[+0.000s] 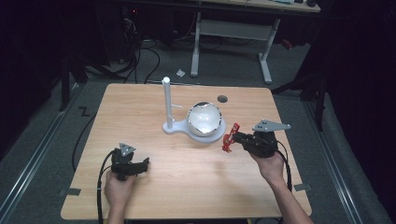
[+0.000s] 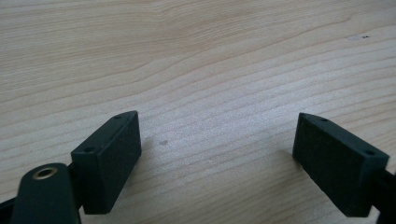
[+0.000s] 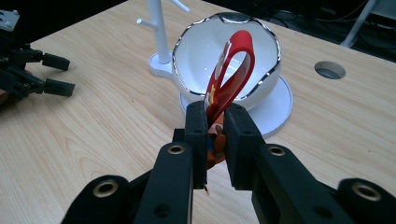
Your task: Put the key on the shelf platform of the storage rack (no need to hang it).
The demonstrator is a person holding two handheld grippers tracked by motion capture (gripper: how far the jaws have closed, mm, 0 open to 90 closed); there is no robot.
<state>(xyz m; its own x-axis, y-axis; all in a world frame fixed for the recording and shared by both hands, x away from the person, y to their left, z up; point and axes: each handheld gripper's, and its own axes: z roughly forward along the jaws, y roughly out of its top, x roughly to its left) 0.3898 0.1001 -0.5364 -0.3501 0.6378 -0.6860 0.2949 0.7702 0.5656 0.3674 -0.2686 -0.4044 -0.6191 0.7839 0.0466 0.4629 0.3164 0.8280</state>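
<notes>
A glossy red strap loop [image 3: 233, 70] with a small orange charm stands clamped between the matte black jaws of the right gripper [image 3: 215, 122], its long axis rising toward the round white bowl [image 3: 201, 51] with a jagged chrome rim. The bowl sits on a smooth white stand [image 1: 175, 127] bearing a slim upright post. Bare pale wood-grain table [image 1: 187, 182] lies open around the left gripper [image 2: 217, 154], which rests near the front edge with jaws apart.

No legible text or labels
</notes>
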